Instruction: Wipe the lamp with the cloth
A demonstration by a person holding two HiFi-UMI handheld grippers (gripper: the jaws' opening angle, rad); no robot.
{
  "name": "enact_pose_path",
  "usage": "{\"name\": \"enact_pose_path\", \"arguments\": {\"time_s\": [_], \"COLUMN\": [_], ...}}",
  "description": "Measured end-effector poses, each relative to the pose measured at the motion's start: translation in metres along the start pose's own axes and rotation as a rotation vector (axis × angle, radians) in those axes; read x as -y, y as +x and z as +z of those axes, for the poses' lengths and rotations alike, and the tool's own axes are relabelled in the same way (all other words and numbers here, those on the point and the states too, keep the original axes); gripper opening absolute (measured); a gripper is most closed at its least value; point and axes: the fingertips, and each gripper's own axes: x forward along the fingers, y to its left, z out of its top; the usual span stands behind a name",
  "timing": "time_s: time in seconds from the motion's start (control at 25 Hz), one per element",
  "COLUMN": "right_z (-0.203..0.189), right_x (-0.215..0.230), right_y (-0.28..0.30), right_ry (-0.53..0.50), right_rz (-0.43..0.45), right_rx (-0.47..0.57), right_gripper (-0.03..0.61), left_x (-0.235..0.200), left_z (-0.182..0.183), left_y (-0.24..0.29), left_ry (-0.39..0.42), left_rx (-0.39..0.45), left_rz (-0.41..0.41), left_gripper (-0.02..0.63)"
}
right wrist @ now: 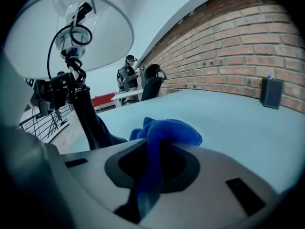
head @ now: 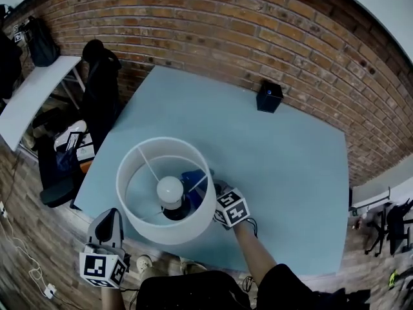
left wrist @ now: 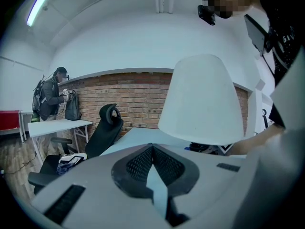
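A lamp with a white drum shade (head: pixel 166 189) and a black stem (right wrist: pixel 88 111) stands near the front edge of the pale blue table (head: pixel 284 173). Its bulb (head: pixel 170 187) shows through the open top. My right gripper (head: pixel 216 196) is shut on a blue cloth (right wrist: pixel 164 135), low beside the shade's right side, with the cloth close to the stem under the shade (right wrist: pixel 66 27). My left gripper (head: pixel 106 228) hangs off the table's front left corner, jaws together with nothing between them, and faces the shade (left wrist: pixel 202 99).
A small black box (head: pixel 269 96) sits at the table's far edge by the brick wall (head: pixel 258 18). A black office chair (head: pixel 100 89) and a white side table (head: pixel 32 89) stand to the left. A person (left wrist: pixel 55 97) stands far off by that side table.
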Motion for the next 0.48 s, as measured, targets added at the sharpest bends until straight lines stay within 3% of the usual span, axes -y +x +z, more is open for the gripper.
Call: {"name": "enact_pose_path", "arguments": {"time_s": [0.12, 0.28, 0.48], "right_z": [0.004, 0.026, 0.057], "right_x": [0.013, 0.030, 0.017], "right_y": [-0.009, -0.057, -0.159], "right_ry": [0.100, 0.242, 0.283], "right_rz": [-0.036, -0.092, -0.211], "right_rx": [0.048, 0.216, 0.383], "right_gripper": [0.060, 0.058, 0.058], "left_x": [-0.003, 0.002, 0.011], "left_z": [-0.004, -0.001, 0.012], "left_y": [0.000, 0.003, -0.001], "left_ry": [-0.012, -0.014, -0.013], "left_rx": [0.000, 0.018, 0.060], "left_rz": [0.002, -0.018, -0.030], "left_gripper": [0.008, 0.008, 0.008]}}
